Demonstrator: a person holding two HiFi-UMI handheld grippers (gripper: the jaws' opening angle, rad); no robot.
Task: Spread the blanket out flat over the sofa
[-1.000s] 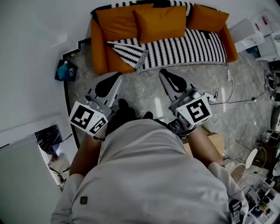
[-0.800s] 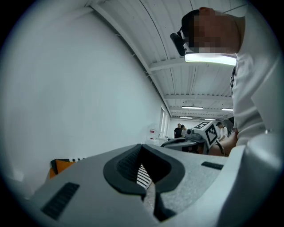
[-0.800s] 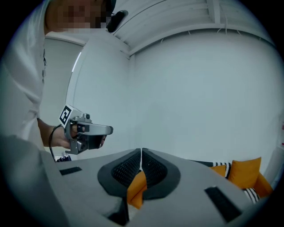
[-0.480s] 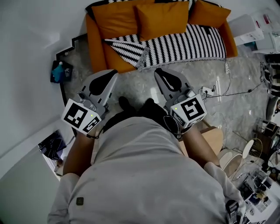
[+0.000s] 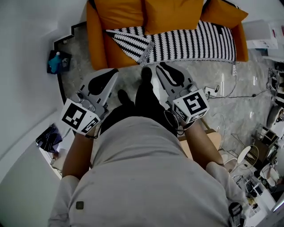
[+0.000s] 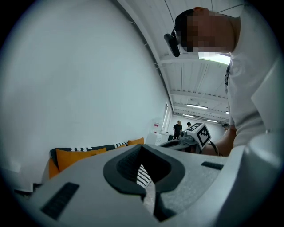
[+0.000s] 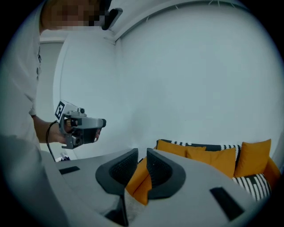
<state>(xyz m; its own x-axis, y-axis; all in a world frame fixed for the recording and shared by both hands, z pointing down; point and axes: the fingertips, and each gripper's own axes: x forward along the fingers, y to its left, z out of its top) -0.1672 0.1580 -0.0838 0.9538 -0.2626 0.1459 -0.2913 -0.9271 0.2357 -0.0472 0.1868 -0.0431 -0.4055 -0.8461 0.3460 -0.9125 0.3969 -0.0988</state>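
The orange sofa (image 5: 100,40) fills the top of the head view. A black-and-white striped blanket (image 5: 195,42) lies along its seat, and one corner (image 5: 133,44) is folded back at the left end. Both grippers hang in the air short of the sofa, touching nothing. My left gripper (image 5: 115,72) is shut and empty; in its own view the left gripper (image 6: 142,146) shows a strip of blanket (image 6: 142,176) behind the closed tips. My right gripper (image 5: 159,67) is opening: the right gripper (image 7: 142,151) has a narrow slit with only the sofa (image 7: 199,157) behind.
Orange cushions (image 5: 168,13) lean on the backrest. A blue item (image 5: 55,62) sits on a dark stand by the left wall. Cables and a power strip (image 5: 213,91) lie on the marble floor at right, near a cardboard box (image 5: 213,139). My black-clad leg (image 5: 144,93) reaches forward between the grippers.
The sofa has come nearer as the person steps forward, one foot now out in front. The right gripper's jaws have parted a little. The left gripper stays shut.
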